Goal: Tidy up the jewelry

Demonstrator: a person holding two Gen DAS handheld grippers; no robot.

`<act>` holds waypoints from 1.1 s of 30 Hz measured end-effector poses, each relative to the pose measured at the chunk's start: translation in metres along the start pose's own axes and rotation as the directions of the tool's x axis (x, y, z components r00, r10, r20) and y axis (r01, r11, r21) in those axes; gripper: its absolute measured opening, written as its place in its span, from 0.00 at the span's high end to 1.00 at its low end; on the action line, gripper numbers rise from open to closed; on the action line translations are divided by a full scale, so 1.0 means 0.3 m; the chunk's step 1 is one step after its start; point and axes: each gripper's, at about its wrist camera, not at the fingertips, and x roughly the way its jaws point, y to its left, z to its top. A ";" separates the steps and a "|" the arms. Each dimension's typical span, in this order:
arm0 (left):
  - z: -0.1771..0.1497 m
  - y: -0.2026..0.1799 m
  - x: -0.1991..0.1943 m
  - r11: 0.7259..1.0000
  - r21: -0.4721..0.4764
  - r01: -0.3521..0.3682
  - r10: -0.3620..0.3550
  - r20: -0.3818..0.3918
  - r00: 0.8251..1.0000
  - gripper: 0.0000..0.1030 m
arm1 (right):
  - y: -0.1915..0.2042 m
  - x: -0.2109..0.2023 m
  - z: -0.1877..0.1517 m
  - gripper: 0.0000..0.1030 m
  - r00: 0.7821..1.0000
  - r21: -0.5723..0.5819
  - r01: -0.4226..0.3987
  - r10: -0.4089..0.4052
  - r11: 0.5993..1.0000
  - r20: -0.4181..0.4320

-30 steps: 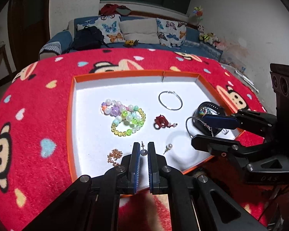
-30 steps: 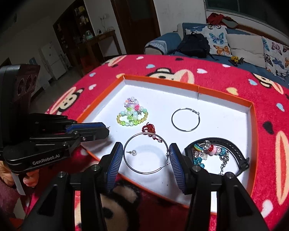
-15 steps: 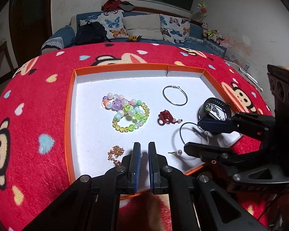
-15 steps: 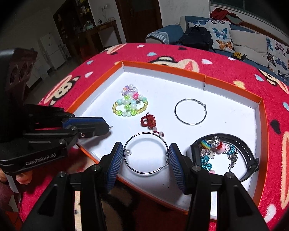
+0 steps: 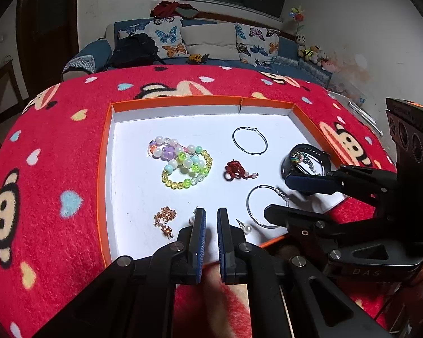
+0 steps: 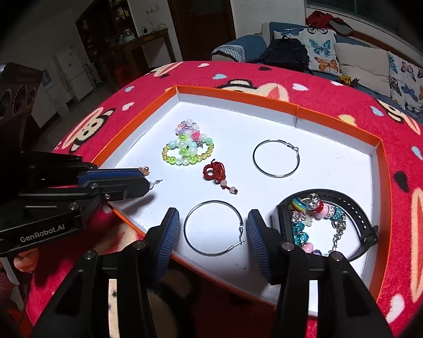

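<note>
An orange-rimmed white tray [image 5: 104, 169] holds the jewelry. In the left wrist view my left gripper [image 5: 210, 219] is narrowly open and empty over the near edge, between two pearl stud earrings [image 5: 192, 219] [image 5: 246, 228]. Copper chain bits [image 5: 164, 217] lie to its left. My right gripper [image 6: 213, 225] is open, its fingers straddling a silver hoop [image 6: 213, 227] without touching it. A second hoop [image 6: 276, 157], bead bracelets [image 6: 187, 148], a red knotted charm [image 6: 215, 171] and a black band with charm bracelets [image 6: 327, 222] lie in the tray.
The tray sits on a red monkey-print cloth [image 5: 50, 152]. A sofa with butterfly cushions [image 5: 211, 42] stands behind the table. The left gripper's body [image 6: 42, 197] reaches in from the left in the right wrist view.
The left gripper let go of the pearl stud and drew back; the stud now lies beside its left finger. Both grippers pulled back slightly from the tray. The right gripper stayed open around the hoop.
</note>
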 end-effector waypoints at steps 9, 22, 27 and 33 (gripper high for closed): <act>-0.032 -0.057 -0.099 0.999 0.030 -0.045 0.044 0.039 0.998 0.91 | 0.029 -0.083 -0.022 0.46 0.999 0.001 0.024 -0.024 1.000 0.038; -0.131 -0.096 -0.226 0.996 0.009 -0.084 0.084 0.065 0.994 0.91 | 0.074 -0.167 -0.100 0.44 0.997 0.005 0.077 -0.077 0.997 0.030; -0.175 -0.122 -0.249 0.997 0.006 -0.083 0.082 0.063 0.995 0.91 | 0.092 -0.183 -0.140 0.43 0.996 0.008 0.088 -0.088 0.996 0.024; -0.223 -0.155 -0.286 0.994 0.007 -0.105 0.104 0.091 0.990 0.38 | 0.094 -0.211 -0.189 0.38 0.996 0.050 0.081 -0.082 0.996 0.028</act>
